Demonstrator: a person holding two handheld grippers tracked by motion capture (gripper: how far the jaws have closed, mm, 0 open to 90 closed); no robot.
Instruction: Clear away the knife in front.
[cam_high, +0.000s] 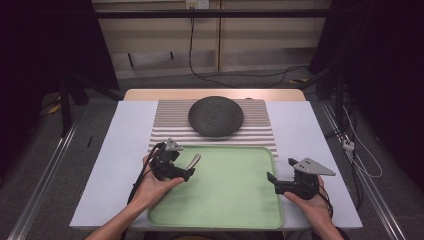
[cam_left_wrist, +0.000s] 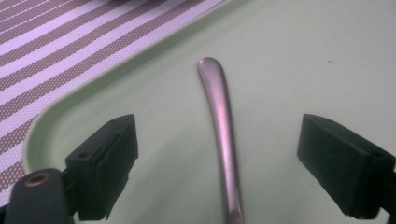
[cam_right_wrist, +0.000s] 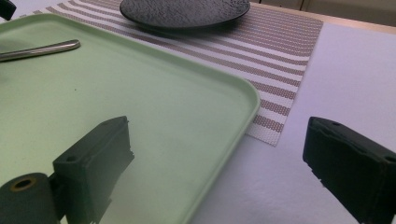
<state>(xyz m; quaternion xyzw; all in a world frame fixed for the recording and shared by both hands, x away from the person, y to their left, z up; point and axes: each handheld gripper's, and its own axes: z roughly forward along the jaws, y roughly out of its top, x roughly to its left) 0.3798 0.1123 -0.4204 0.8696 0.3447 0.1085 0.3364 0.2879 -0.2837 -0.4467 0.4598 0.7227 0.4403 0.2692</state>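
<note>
A metal utensil handle lies on the pale green tray near its far left corner. My left gripper stands open over that corner. In the left gripper view the handle runs up between the two black jaws, which stand wide apart and clear of it on either side. My right gripper is open at the tray's right edge, with nothing between its jaws. From the right gripper view the handle lies far off on the tray.
A dark round plate rests on a striped mat behind the tray; the plate and mat are also seen from the right gripper. A white sheet covers the table. Cables and dark stands surround it.
</note>
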